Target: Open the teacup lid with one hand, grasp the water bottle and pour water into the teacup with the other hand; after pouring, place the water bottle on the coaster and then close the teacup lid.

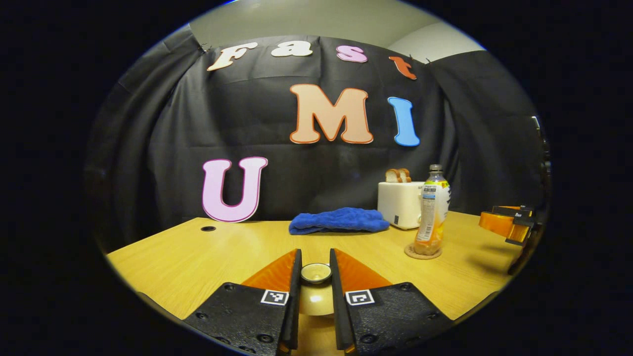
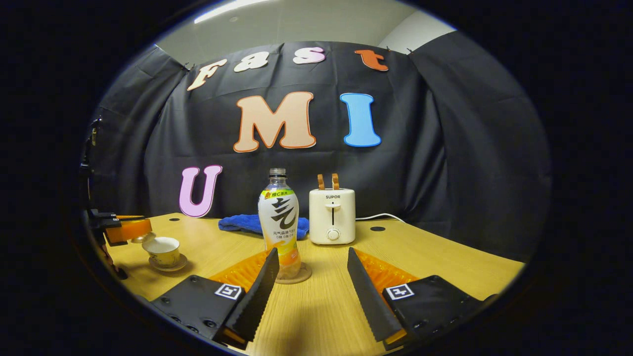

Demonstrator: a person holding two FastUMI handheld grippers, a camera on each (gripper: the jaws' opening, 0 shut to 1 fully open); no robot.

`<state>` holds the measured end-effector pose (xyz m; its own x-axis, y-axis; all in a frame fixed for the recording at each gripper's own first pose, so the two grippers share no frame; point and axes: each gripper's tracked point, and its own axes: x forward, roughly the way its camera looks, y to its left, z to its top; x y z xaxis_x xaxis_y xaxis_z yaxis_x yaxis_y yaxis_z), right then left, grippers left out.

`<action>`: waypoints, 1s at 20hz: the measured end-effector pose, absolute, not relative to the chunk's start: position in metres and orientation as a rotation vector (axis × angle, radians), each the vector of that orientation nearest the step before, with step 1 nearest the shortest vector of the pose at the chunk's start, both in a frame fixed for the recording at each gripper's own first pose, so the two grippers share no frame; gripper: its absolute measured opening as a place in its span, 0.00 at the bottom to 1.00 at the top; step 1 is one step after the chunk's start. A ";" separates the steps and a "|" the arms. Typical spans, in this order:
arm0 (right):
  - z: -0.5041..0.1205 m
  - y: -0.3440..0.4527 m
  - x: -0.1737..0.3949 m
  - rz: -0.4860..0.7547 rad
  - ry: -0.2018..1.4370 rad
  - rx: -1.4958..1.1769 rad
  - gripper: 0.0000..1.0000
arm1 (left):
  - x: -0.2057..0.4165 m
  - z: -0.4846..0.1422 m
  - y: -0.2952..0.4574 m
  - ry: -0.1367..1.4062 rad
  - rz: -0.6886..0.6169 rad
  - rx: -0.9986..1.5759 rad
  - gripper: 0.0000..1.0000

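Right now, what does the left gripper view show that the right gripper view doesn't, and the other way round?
Left gripper view: the lid, close up, pinched in the left tool, and the right tool off to the side. Right gripper view: the open teacup on its saucer, and the toaster's white cable. Both: the water bottle standing on the coaster, the toaster, the blue cloth, the wooden table.

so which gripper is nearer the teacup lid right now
Left. The left gripper has the teacup lid between its fingers; the right gripper is open in front of the water bottle, apart from the lid.
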<state>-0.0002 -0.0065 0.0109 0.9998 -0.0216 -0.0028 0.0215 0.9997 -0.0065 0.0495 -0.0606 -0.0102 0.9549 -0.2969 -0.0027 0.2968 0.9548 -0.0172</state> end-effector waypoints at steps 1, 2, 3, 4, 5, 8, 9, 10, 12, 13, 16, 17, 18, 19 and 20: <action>0.011 -0.007 0.000 -0.022 0.004 -0.006 0.89 | 0.050 -0.010 -0.066 0.003 -0.323 -0.018 0.27; 0.011 -0.007 0.000 -0.022 0.003 -0.006 0.89 | 0.051 -0.009 -0.071 0.004 -0.343 -0.016 0.27; 0.012 -0.007 0.000 -0.022 0.004 -0.006 0.89 | 0.053 -0.009 -0.075 0.003 -0.358 -0.015 0.27; 0.011 -0.007 0.000 -0.022 0.004 -0.006 0.86 | 0.054 -0.010 -0.077 0.002 -0.369 -0.013 0.27; 0.012 -0.007 0.000 -0.022 0.004 -0.007 0.89 | 0.056 -0.009 -0.079 0.002 -0.374 -0.010 0.27; 0.011 -0.007 0.000 -0.022 0.004 -0.007 0.86 | 0.062 -0.013 -0.083 0.019 -0.377 0.009 0.27; 0.012 -0.007 0.000 -0.022 0.004 -0.006 0.86 | 0.063 -0.014 -0.085 0.026 -0.378 0.017 0.27; 0.011 -0.007 0.000 -0.022 0.004 -0.007 0.86 | 0.064 -0.016 -0.087 0.038 -0.383 0.026 0.27; 0.012 -0.008 -0.001 -0.022 0.005 -0.007 0.86 | 0.066 -0.019 -0.089 0.058 -0.392 0.035 0.27; 0.012 -0.008 -0.001 -0.021 0.005 -0.007 0.86 | 0.067 -0.020 -0.089 0.067 -0.393 0.037 0.27; 0.012 -0.007 -0.001 -0.018 0.005 -0.006 0.86 | 0.069 -0.024 -0.091 0.093 -0.399 0.042 0.27; 0.012 -0.007 -0.001 -0.016 0.005 -0.006 0.86 | 0.069 -0.025 -0.092 0.101 -0.397 0.045 0.27; 0.012 -0.006 -0.001 -0.014 0.005 -0.006 0.86 | 0.071 -0.027 -0.091 0.111 -0.394 0.049 0.27; 0.012 -0.006 -0.001 -0.011 0.005 -0.006 0.86 | 0.071 -0.028 -0.090 0.119 -0.392 0.053 0.27; 0.011 -0.006 -0.001 -0.009 0.006 -0.006 0.86 | 0.071 -0.029 -0.090 0.124 -0.389 0.057 0.27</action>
<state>-0.0009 -0.0058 0.0115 0.9999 -0.0086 -0.0055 0.0086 0.9999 -0.0058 0.0713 -0.0903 -0.0292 0.9177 -0.3750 -0.1315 0.3819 0.9237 0.0313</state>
